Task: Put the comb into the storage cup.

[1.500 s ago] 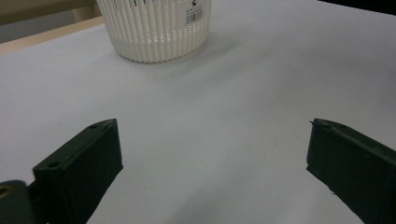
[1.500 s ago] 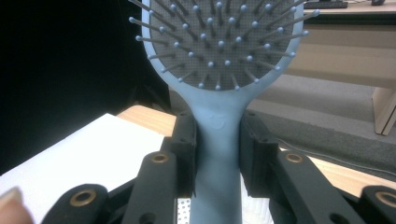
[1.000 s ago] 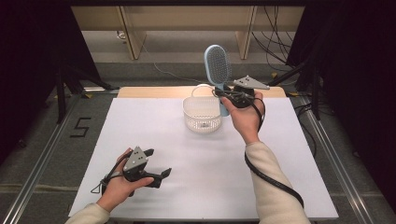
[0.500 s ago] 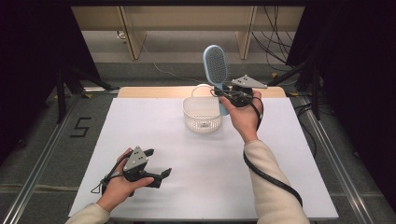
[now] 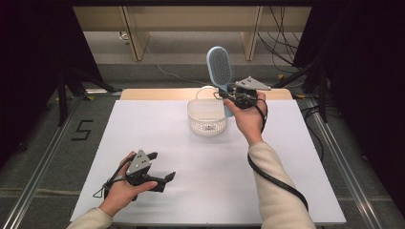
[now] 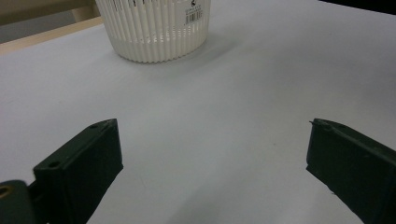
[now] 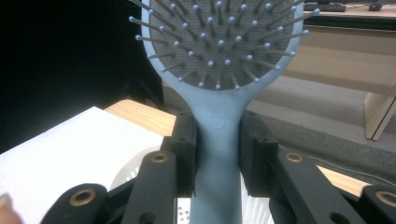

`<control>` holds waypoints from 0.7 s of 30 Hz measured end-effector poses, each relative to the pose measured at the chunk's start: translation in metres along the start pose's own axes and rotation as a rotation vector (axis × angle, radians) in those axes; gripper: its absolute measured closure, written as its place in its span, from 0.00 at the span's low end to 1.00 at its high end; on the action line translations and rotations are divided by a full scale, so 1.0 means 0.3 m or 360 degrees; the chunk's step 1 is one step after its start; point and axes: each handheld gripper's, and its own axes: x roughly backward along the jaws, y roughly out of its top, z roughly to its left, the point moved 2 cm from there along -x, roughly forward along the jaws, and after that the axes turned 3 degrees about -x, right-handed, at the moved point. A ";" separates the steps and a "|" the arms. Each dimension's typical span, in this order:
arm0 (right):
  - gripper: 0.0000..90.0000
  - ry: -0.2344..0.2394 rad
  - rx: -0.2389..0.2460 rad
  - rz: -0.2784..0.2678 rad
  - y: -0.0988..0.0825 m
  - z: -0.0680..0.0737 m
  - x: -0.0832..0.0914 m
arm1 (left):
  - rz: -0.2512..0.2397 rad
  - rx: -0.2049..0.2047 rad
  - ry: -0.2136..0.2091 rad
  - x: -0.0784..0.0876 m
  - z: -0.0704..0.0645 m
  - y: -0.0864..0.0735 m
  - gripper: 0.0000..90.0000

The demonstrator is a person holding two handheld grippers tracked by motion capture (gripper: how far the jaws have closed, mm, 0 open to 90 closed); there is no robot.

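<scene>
A light blue hairbrush (image 5: 220, 68) stands upright in the air at the back of the table, bristle head up. My right gripper (image 5: 228, 94) is shut on its handle, just right of and above a white ribbed basket (image 5: 207, 117). In the right gripper view the jaws clamp the hairbrush (image 7: 218, 135) handle from both sides, with the basket (image 7: 135, 170) rim below. My left gripper (image 5: 162, 170) rests open on the white table near the front left, nothing between its jaws. The left gripper (image 6: 212, 154) view looks across bare table toward the basket (image 6: 156, 28).
A white sheet covers the table (image 5: 191, 162); a strip of wooden edge (image 5: 157, 94) shows at the back. Metal rails (image 5: 45, 152) run along both sides, and cables (image 5: 286, 52) lie on the floor at the back right.
The right gripper and hairbrush have drifted very slightly left toward the basket. The left gripper has stayed put.
</scene>
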 end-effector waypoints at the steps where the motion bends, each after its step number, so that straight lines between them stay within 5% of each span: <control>1: 0.78 -0.0001 0.0003 0.0001 0.000 0.001 -0.002 | 0.0000 0.0003 -0.0002 0.000 0.000 0.000 0.03; 21: 0.78 -0.0016 0.0054 -0.0005 -0.003 -0.002 -0.032 | 0.0004 0.0000 0.0004 0.000 0.000 0.000 0.04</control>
